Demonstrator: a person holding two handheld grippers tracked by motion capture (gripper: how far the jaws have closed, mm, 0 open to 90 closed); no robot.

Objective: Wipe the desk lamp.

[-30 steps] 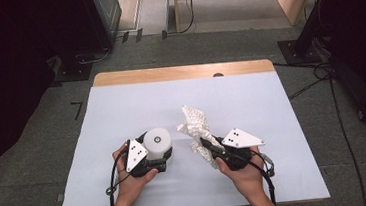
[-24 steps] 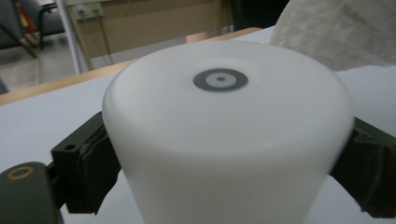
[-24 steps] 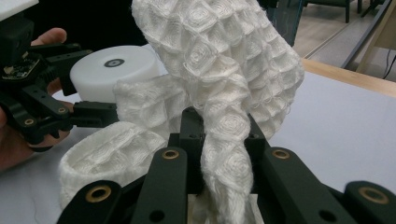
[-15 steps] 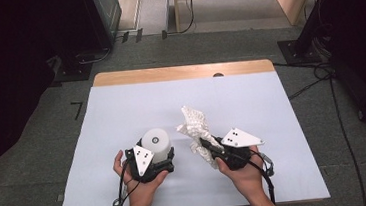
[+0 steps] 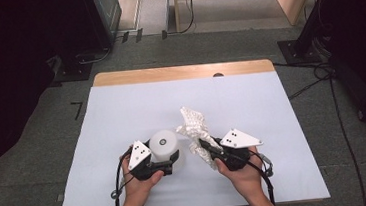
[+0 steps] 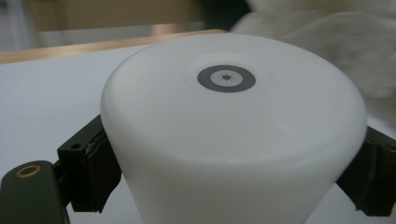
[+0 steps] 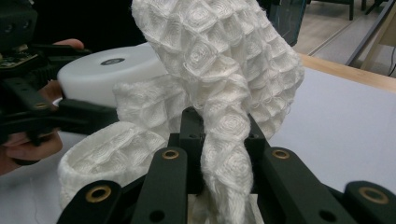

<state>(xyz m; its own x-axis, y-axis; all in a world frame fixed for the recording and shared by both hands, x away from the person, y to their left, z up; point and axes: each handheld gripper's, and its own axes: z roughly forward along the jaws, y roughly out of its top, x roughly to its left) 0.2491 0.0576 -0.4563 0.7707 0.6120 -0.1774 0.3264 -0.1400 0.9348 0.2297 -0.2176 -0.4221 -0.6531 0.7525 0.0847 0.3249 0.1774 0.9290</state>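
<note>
Premises present as a lab or recording workspace, not a home. A wooden table under a plain white sheet stands on grey carpet. Loose cables cross the floor, and dark equipment stands flank the table.

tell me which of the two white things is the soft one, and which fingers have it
The waffle-weave cloth, pinched in the right gripper; the white cylinder in the left gripper is smooth and rigid, with a grey ring on top.

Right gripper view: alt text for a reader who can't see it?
The right gripper has its black fingers shut on a bunched white waffle-weave cloth that rises above them. Behind at left, the left gripper holds a white round lamp on the white table.
</note>
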